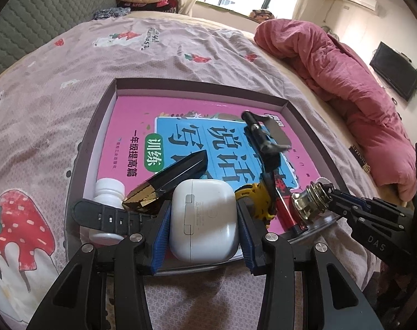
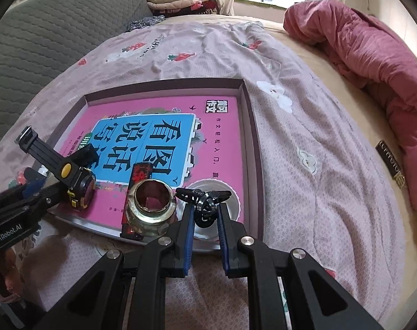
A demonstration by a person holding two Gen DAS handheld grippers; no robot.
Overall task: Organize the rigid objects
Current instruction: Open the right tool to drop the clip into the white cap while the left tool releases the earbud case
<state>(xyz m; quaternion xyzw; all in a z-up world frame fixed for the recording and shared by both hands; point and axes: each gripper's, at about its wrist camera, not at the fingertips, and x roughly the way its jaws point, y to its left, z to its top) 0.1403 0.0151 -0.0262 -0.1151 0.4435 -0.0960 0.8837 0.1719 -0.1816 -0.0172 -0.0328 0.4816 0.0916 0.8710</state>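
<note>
A shallow grey box tray (image 1: pixel 197 84) lies on the bed with a pink book (image 1: pixel 131 121) in it. My left gripper (image 1: pixel 202 220) is shut on a white earbuds case (image 1: pixel 205 214) at the tray's near edge. Beside it lie a white bottle (image 1: pixel 109 192), a black-and-gold case (image 1: pixel 169 181), a black watch strap (image 1: pixel 106 217), a yellow tape measure (image 1: pixel 256 200) and a phone clamp (image 1: pixel 263 134). My right gripper (image 2: pixel 205 214) is shut on a small black ring-shaped clip (image 2: pixel 205 206) over a round metal lid (image 2: pixel 230 200). A brass fitting (image 2: pixel 150 206) and a red lighter (image 2: pixel 139 176) lie left of it.
The bed sheet (image 2: pixel 291 143) is pinkish with strawberry prints. A rolled red quilt (image 2: pixel 373 63) lies on the right. A grey quilted headboard (image 2: pixel 43 33) stands on the left, with folded clothes (image 2: pixel 175 0) by the window. A small gold-and-black item (image 2: pixel 390 162) lies near the quilt.
</note>
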